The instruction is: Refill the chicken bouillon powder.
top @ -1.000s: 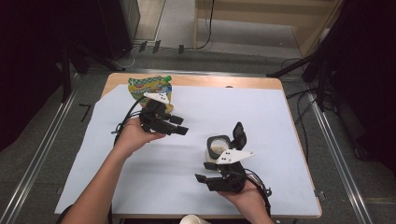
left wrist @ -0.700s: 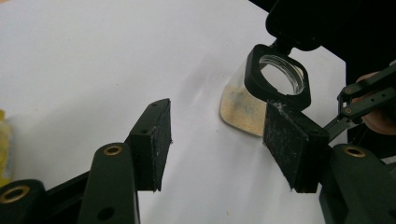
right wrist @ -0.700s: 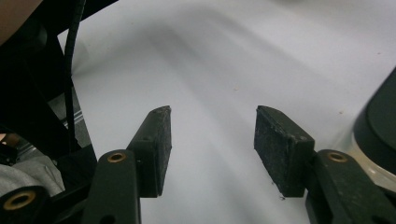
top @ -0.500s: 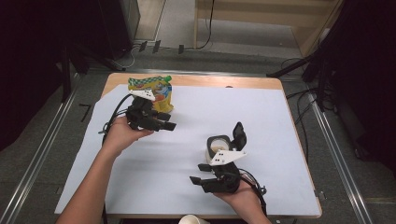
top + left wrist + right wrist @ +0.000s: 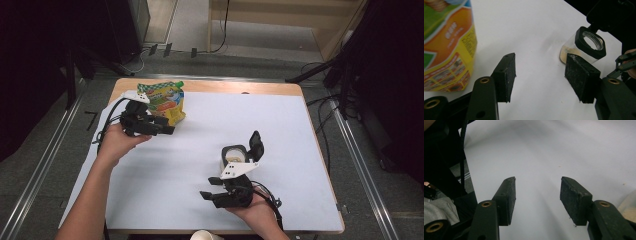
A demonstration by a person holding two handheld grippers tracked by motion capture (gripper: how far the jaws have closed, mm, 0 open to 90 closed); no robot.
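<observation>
A colourful green, orange and yellow snack bag (image 5: 164, 100) stands at the back left of the white sheet (image 5: 280, 130). My left gripper (image 5: 167, 128) is just in front of the bag and points right, its jaws open and empty. In the left gripper view the bag (image 5: 446, 45) is at the left and a clear jar (image 5: 584, 47) with a black rim lies beyond the open jaws (image 5: 540, 67). The jar (image 5: 234, 154) sits mid-table with its black flip lid (image 5: 256, 144) raised. My right gripper (image 5: 209, 188) is just in front of the jar and points left, open and empty (image 5: 537, 187).
The sheet covers a wooden table whose bare edge (image 5: 240, 86) shows at the back. A paper cup rim (image 5: 206, 235) pokes in at the near edge. Cables trail from both grippers. Dark stands and floor cables surround the table.
My left hand has carried its gripper leftward and back, ending beside the snack bag. The right gripper and the jar have stayed where they were.
</observation>
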